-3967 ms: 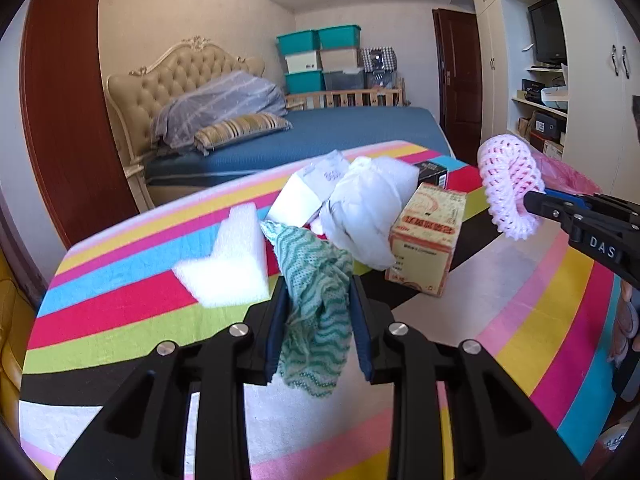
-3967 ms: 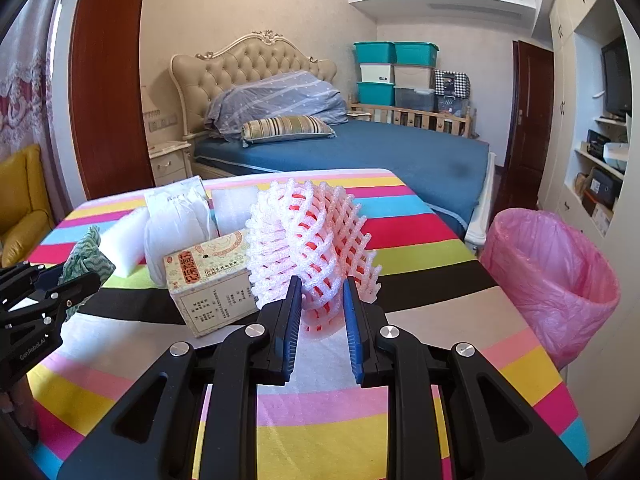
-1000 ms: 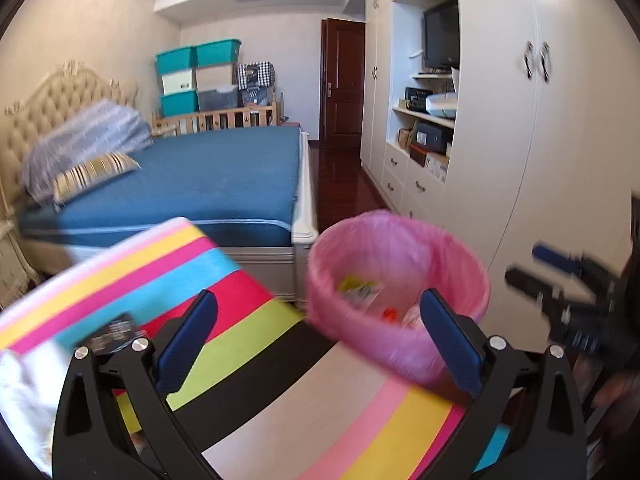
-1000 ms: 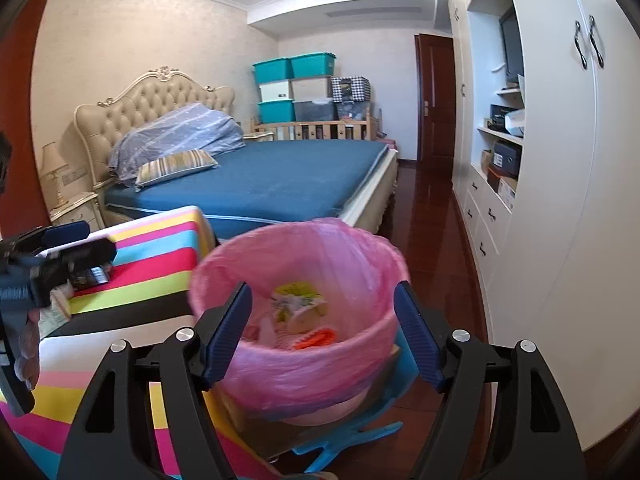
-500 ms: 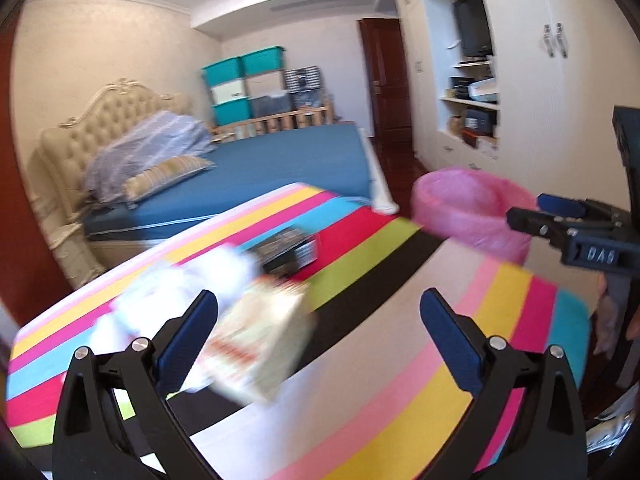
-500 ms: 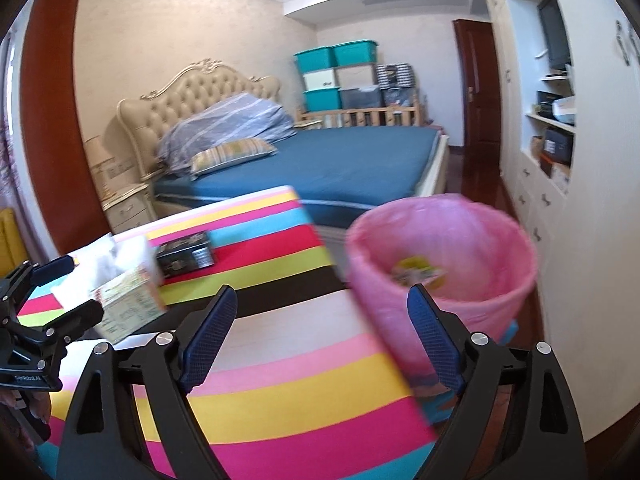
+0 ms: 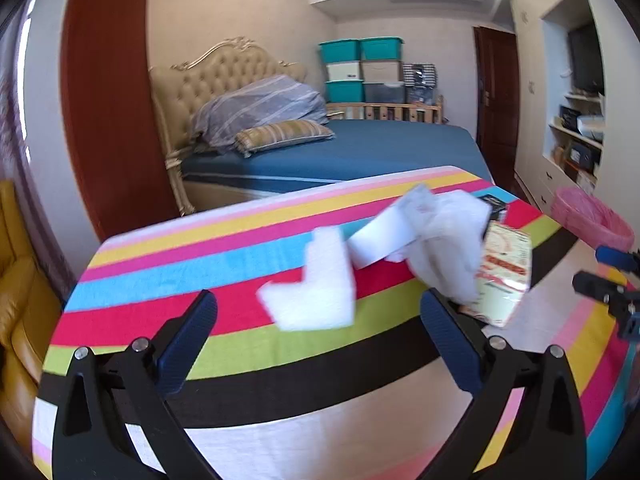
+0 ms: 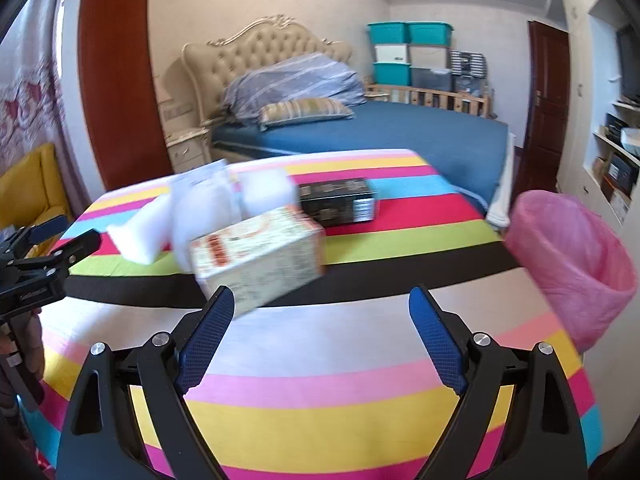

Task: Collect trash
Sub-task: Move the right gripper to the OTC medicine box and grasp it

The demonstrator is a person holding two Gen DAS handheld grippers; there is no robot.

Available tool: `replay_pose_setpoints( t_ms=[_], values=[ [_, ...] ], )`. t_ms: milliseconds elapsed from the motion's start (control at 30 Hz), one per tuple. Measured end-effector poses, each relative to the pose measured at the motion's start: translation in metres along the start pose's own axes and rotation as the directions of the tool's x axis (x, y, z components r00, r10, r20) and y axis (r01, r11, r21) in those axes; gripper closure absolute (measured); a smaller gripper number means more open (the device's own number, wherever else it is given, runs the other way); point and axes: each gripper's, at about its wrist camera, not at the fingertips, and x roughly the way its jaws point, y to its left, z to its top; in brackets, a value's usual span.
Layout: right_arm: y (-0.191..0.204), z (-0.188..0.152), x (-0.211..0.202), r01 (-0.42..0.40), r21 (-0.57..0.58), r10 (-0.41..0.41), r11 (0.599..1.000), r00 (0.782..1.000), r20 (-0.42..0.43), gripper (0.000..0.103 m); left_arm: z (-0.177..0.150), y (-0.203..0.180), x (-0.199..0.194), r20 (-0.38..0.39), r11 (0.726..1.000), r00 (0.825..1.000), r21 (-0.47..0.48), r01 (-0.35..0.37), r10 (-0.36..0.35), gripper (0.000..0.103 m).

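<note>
Both the left gripper (image 7: 318,338) and right gripper (image 8: 320,334) gape empty; carton (image 8: 258,258) at twelve o'clock, bin (image 8: 572,260) at two.

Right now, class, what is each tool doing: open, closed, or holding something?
Left tool: open, holding nothing.
Right tool: open, holding nothing.

We note a bedroom: tufted cream headboard (image 8: 256,52), blue-covered bed (image 8: 400,136), teal storage boxes (image 8: 408,34) stacked by the far wall, dark wooden door (image 8: 548,100), yellow armchair (image 7: 20,280), daylight.
</note>
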Motion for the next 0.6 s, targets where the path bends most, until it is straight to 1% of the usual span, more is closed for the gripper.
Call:
replay_pose_setpoints(
  t_ms=[100,133,200,367,467,533,600],
  values=[
    [0.023,0.002,0.009,0.008,-0.026,-0.008,1.000,1.000,-0.021,0.019,-0.008,0.011,0.006,-0.010,1.000,1.000,-0.023,0.005,-0.006,0.005],
    [0.028,0.003,0.012,0.012,-0.030,-0.012,0.999,1.000,-0.026,0.019,-0.007,0.011,0.010,-0.033,0.999,0.999,-0.032,0.000,-0.001,0.005],
    [0.036,0.006,0.017,0.024,-0.034,-0.025,0.999,0.999,-0.034,0.019,-0.007,0.014,0.011,-0.039,0.999,0.999,-0.047,-0.006,0.004,0.005],
    [0.058,0.012,0.034,0.043,-0.031,-0.045,0.999,0.997,-0.056,0.019,-0.007,0.009,0.010,-0.023,0.999,1.000,-0.044,0.014,-0.015,0.005],
    [0.071,0.013,0.046,0.074,-0.061,-0.079,0.995,0.994,-0.081,0.019,-0.007,0.005,0.005,0.005,1.000,1.000,-0.026,0.001,-0.001,0.005],
    [0.081,0.013,0.055,0.113,-0.093,-0.122,0.989,0.987,-0.107,0.019,-0.006,0.002,0.002,0.024,1.000,1.000,-0.012,-0.008,0.008,0.005],
    [0.084,0.014,0.064,0.144,-0.100,-0.156,0.985,0.979,-0.133,0.019,-0.006,-0.002,0.000,0.038,1.000,0.999,-0.005,-0.021,0.021,0.005]
  ],
)
